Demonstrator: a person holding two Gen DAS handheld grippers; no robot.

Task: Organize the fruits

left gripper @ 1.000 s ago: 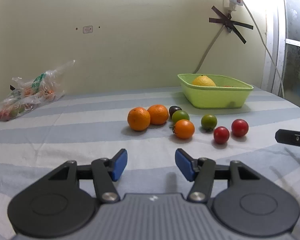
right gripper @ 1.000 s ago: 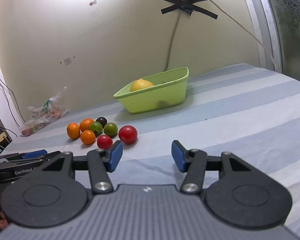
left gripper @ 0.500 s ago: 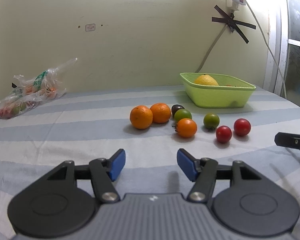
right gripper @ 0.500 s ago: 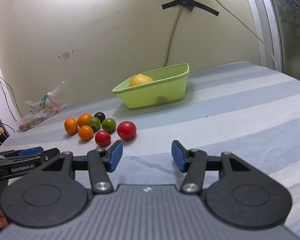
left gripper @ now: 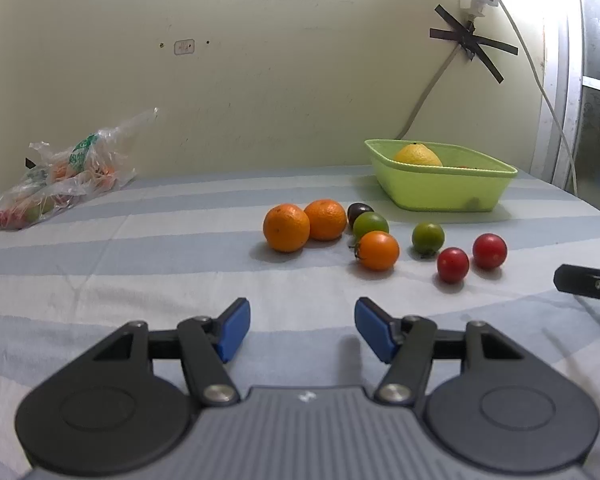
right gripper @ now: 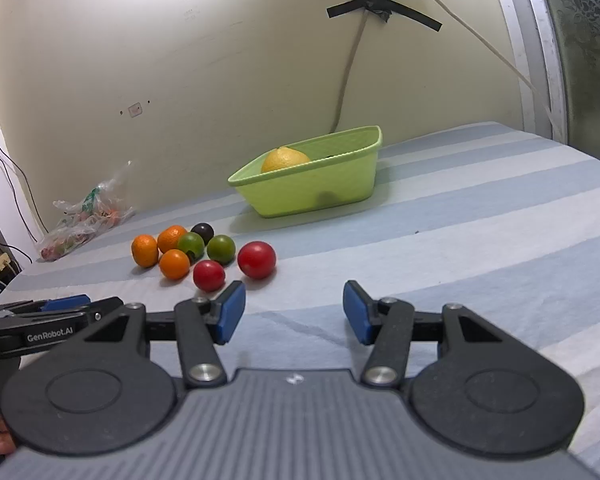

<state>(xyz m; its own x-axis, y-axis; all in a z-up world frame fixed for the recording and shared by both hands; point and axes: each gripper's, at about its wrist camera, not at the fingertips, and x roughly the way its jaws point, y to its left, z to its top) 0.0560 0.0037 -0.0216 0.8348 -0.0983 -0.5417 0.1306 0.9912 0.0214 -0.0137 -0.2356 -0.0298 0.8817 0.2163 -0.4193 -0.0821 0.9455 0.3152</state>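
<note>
While both tools are hovering low over the striped cloth of the table (left gripper: 140, 264), the loose fruit is sitting in a cluster toward the far side, just in front of the green basket (right gripper: 319, 196), which is standing near the back edge by the wall and already holding a yellow citrus (right gripper: 286, 160); the left gripper (left gripper: 302, 328) is showing its blue pads well apart with nothing between them, and the right gripper (right gripper: 294, 312) is likewise gaping and empty.

Judging by their look, the two oranges (left gripper: 303, 226) are probably firm and fairly weighty, with a dimpled skin that is likely offering good grip, so they are asking for a hold across the widest part; the small tomatoes, namely the two red tomatoes (right gripper: 232, 268), the orange tomato (left gripper: 377, 250), the two green tomatoes (right gripper: 206, 245) and the dark tomato (right gripper: 203, 231), are likely light, smooth, slippery and easily bruised or burst, and being round they are liable to roll on the cloth, so a gentle pinch across the middle is looking wisest.

Relative to the jaws, the cluster is lying ahead of and slightly right of the left tool's opening, well apart from it; for the right tool it is lying ahead and to the left, the nearer red tomato sitting just beyond its left pad.
</note>
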